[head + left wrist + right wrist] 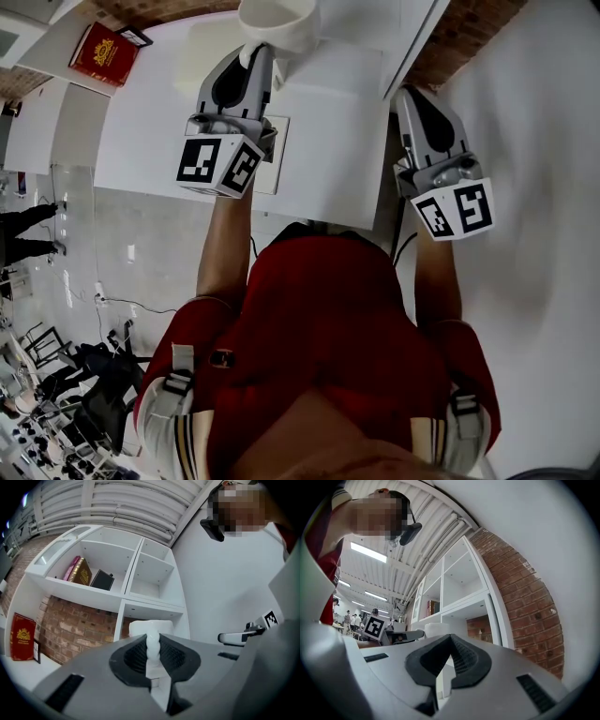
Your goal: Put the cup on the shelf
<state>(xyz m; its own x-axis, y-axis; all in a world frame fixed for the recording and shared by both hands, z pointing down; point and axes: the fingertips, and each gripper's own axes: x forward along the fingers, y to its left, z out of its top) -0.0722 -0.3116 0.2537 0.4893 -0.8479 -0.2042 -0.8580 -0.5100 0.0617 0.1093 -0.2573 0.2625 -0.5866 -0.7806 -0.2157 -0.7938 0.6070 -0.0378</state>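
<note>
My left gripper [265,54] is raised and shut on the handle of a white cup [277,21], which shows at the top edge of the head view. In the left gripper view the ribbed handle [152,646] is pinched between the dark pads [136,658], with the cup body [151,626] beyond them. Ahead of it stands the white shelf [123,601], with an open compartment behind the cup. My right gripper [410,97] is held up beside it, jaw tips together and nothing between them. The cup [436,630] also shows in the right gripper view.
A red book [103,53] stands at the left on a white surface. Books [79,571] and a black box [102,580] fill one upper compartment. A brick wall [79,625] lies behind the shelf. The white wall [225,588] is at the right. People [349,619] stand far off.
</note>
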